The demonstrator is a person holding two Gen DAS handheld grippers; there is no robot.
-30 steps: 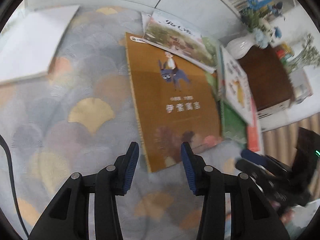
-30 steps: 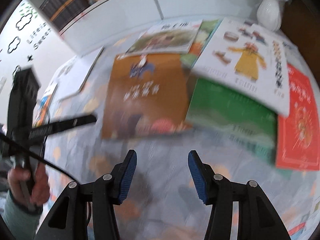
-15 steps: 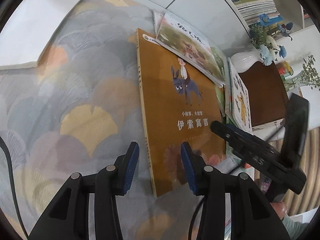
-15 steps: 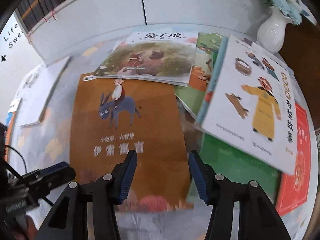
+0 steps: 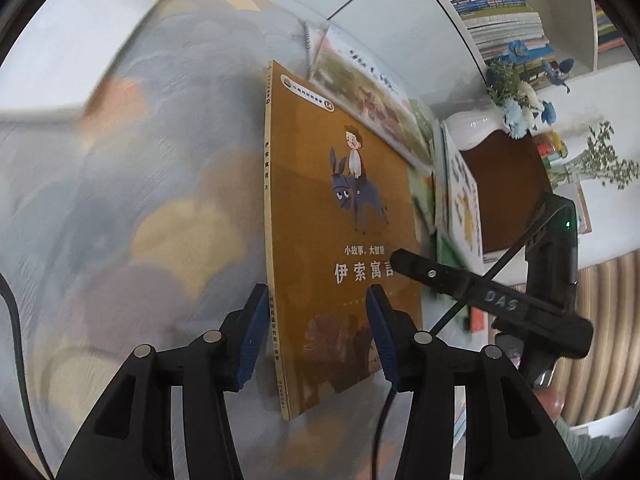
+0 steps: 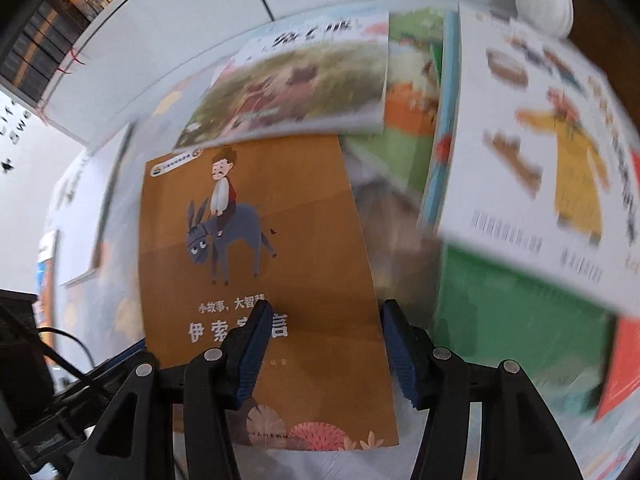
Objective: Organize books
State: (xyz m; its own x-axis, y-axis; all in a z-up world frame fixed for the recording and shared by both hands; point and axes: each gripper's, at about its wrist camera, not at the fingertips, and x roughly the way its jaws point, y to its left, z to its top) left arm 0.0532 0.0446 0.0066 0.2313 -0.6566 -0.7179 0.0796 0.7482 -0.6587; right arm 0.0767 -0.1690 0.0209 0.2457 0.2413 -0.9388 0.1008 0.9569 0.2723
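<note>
On the patterned bench [image 5: 132,200] lies the brown donkey book [image 5: 340,216], its top edge under a spiral-bound picture book [image 6: 304,80]. Since a second ago both tongs have closed in over it. The left tongs [image 5: 316,332] straddle its spine edge and the right tongs [image 6: 326,348] its right edge; both are part open and widening, gripping nothing. Bare bench lies open left of the spine.

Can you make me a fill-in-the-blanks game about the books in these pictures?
1. The boy on the brown book is riding a ____.
2. The top of the brown book is tucked under a book with a ____ picture on its cover.
3. The flowers stand in a ____ vase.
4. The pads on the left tongs are ____.

Missing words: donkey; grassy; white; blue
</note>
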